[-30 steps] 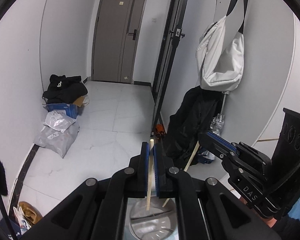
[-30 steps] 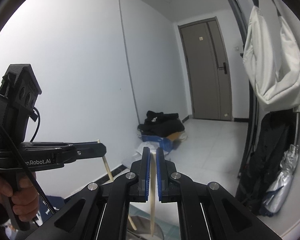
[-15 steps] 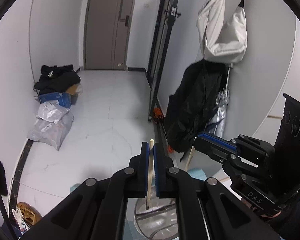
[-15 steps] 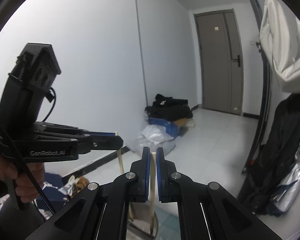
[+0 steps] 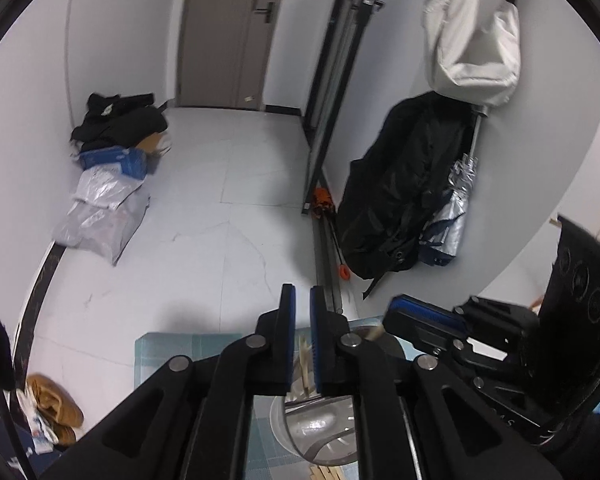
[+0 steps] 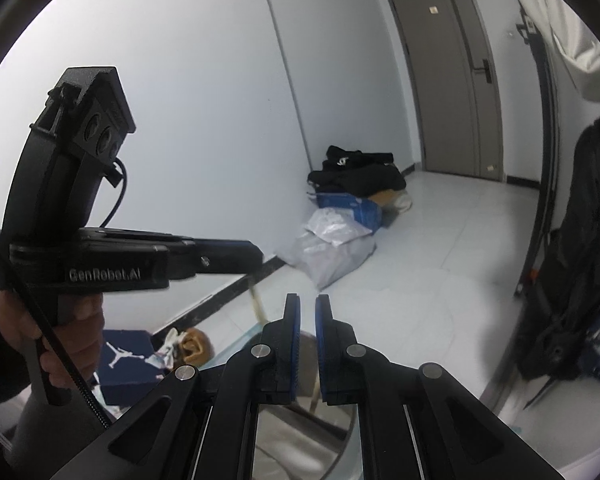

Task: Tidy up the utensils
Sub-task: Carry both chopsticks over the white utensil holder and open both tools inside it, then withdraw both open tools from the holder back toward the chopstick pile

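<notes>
Both tools have sunk toward the counter (image 5: 172, 352) with its teal checked cloth, and the sticks they clamped a second ago now sit lower. The left hand-held gripper (image 5: 302, 300) has its jaws opening. Its pale wooden chopstick (image 5: 303, 360) is loose between them, its lower end in the shiny round metal holder (image 5: 320, 432). The right hand-held gripper (image 6: 307, 308) is opening too, its own pale chopstick (image 6: 315, 390) slipping down toward the same holder.

So this pair looks nearly delivered. More wooden sticks (image 5: 324, 474) lie on the cloth at the near edge, so work remains.

Only the left view shows those leftover sticks. Only the right view shows the person's hand (image 6: 40, 336) on the left tool's grip.
</notes>
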Available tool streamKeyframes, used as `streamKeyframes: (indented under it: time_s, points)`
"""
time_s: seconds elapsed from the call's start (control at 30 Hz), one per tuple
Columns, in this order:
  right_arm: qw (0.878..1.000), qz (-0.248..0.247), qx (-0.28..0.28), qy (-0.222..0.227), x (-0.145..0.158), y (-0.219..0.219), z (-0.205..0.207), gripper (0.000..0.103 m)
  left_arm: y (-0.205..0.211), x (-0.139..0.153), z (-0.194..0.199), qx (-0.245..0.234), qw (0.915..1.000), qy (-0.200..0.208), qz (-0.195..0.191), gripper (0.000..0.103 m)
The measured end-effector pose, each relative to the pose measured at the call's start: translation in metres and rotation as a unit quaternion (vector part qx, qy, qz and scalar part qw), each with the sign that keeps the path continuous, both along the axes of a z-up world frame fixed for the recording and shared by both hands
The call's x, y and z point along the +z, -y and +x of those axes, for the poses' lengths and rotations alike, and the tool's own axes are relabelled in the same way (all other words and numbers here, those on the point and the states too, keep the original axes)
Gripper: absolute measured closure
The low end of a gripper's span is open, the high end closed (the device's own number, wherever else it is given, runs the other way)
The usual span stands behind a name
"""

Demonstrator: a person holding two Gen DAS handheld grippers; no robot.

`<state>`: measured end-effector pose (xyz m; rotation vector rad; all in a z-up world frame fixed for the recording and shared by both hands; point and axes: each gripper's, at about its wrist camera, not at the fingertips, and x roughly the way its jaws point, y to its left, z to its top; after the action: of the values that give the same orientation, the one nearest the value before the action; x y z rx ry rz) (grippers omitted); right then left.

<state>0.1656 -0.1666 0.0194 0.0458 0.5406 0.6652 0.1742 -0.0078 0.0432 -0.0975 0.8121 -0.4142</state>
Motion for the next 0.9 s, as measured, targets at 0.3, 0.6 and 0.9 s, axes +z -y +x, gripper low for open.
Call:
streamKeyframes:
  time_s: [0.3, 0.6, 0.9]
  points:
    - [0.998, 0.029, -0.049, -0.009, 0.008, 0.026, -0.013, 0.073, -0.016, 0.009, -0.024, 0.057, 0.9978, 0.033, -0.002, 0.054]
    - [0.994, 0.051, -0.096, 0.001, 0.028, 0.046, -0.047, 0.055, -0.026, 0.02, -0.061, 0.134, 0.9891, 0.06, -0.003, 0.023]
    - [0.992, 0.052, -0.109, 0.024, 0.043, 0.044, -0.101, 0.043, -0.021, 0.031, -0.107, 0.151, 0.9809, 0.123, 0.004, 0.01]
